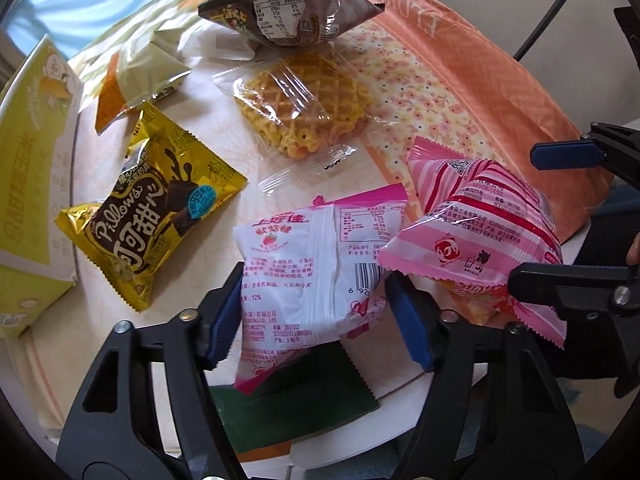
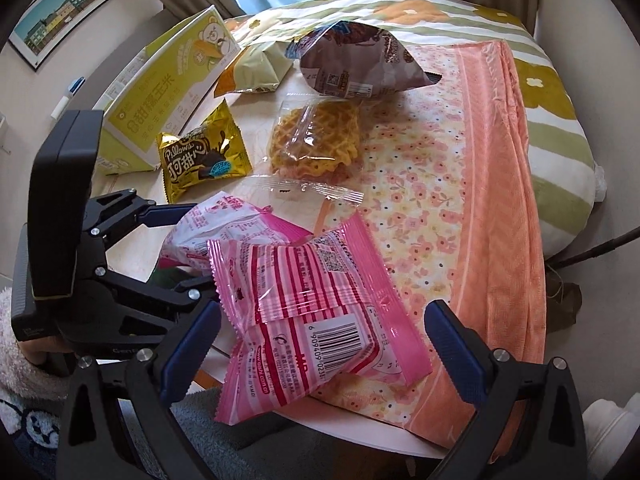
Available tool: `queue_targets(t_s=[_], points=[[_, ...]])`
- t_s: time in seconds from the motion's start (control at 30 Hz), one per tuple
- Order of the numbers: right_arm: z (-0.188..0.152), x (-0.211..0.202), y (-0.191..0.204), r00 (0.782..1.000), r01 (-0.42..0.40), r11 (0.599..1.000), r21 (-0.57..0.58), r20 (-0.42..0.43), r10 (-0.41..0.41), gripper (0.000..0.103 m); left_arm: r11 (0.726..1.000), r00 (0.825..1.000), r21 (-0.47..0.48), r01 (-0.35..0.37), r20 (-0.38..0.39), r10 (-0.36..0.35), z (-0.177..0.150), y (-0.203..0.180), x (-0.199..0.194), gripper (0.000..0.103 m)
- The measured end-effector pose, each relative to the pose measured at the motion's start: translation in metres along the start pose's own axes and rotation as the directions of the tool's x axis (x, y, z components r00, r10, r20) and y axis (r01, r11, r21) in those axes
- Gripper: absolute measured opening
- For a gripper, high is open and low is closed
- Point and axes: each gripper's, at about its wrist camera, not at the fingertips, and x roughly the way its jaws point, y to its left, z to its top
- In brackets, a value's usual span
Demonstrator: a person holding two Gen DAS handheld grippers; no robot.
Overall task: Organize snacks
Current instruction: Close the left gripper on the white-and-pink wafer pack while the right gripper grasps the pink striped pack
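Left tongs [image 1: 316,320] pinch white-pink packet [image 1: 316,264], lower centre, ready to sort. Right tongs [image 2: 320,344] gape around striped pink packet [image 2: 316,312], no grip yet; both packets at near tabletop [image 1: 224,152] edge.

Bright window daylight, glare on shiny wrappers, sharp centre, fisheye-bent dark edges.

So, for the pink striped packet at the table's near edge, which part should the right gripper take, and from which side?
Take the pink striped packet across its puffy middle, coming down from above at the near table edge. The right gripper already straddles it with open jaws. Its crimped end seams are thin and floppy, and its far end overlaps the white strawberry packet.
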Motion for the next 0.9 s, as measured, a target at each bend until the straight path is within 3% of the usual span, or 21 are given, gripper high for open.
queue_targets(t_s=[0.2,0.77,0.83,0.9], points=[[0.002,0.006,0.006,1.000,0.017,0.998,-0.053,-0.020,-0.018,0.102,1.000,1.000,0.008,0.003,0.010,-0.003,-0.001,-0.002,-0.003,0.052],[0.003,0.033,0.022,0.991,0.099,0.978,-0.183,-0.072,-0.114,0.101,0.994,0.999,-0.105,-0.022,0.033,0.025,-0.011,0.027,-0.023,0.052],[0.002,0.034,0.024,0.991,0.103,0.974,-0.199,-0.068,-0.119,0.097,0.994,0.999,-0.110,-0.024,0.036,0.029,-0.012,0.029,-0.026,0.052],[0.002,0.036,0.028,0.989,0.109,0.968,-0.224,-0.071,-0.128,0.085,0.993,0.999,-0.115,-0.026,0.040,0.031,-0.011,0.029,-0.027,0.052]])
